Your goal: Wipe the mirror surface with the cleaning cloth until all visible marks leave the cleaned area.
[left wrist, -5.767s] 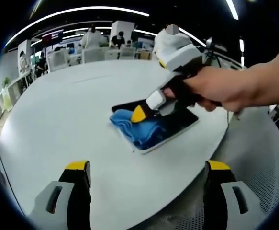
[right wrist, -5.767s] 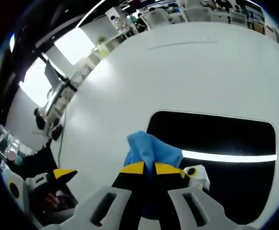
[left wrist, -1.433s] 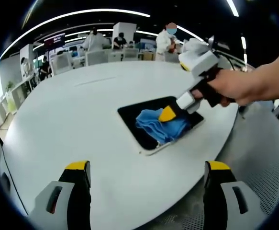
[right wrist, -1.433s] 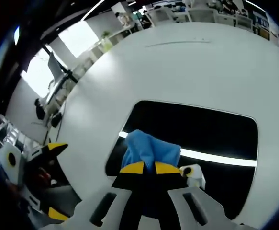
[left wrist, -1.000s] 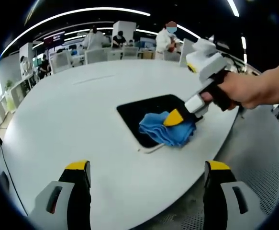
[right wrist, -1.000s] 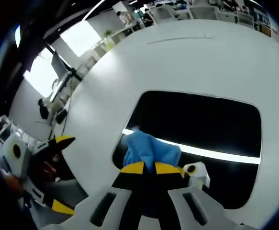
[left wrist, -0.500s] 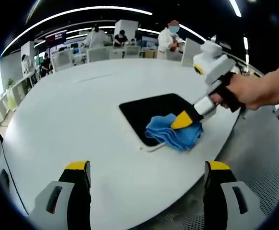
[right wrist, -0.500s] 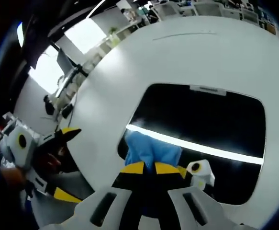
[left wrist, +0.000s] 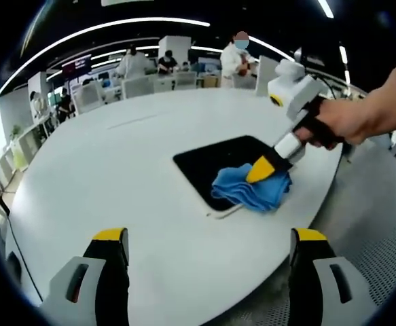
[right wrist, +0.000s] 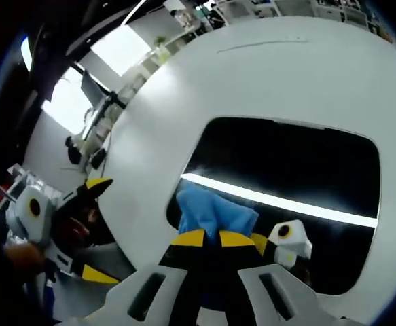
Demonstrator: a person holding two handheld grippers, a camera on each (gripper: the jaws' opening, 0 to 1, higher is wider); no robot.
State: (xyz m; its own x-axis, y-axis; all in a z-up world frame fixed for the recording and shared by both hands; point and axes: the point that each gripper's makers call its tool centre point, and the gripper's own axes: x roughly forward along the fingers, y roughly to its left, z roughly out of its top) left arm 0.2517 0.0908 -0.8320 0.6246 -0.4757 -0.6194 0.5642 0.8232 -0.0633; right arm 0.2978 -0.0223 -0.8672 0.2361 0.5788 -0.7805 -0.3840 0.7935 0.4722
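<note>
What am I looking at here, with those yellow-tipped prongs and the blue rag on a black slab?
No robot: a person holds a two-jaw gripper in each hand, each carrying a fisheye camera. In the left gripper view, the left gripper hangs open over the white table, watching. The right gripper, in the person's hand, is shut on the blue cloth and presses it on the dark mirror lying flat. The right gripper view looks along its own jaws at cloth and mirror, where a ceiling light reflects.
</note>
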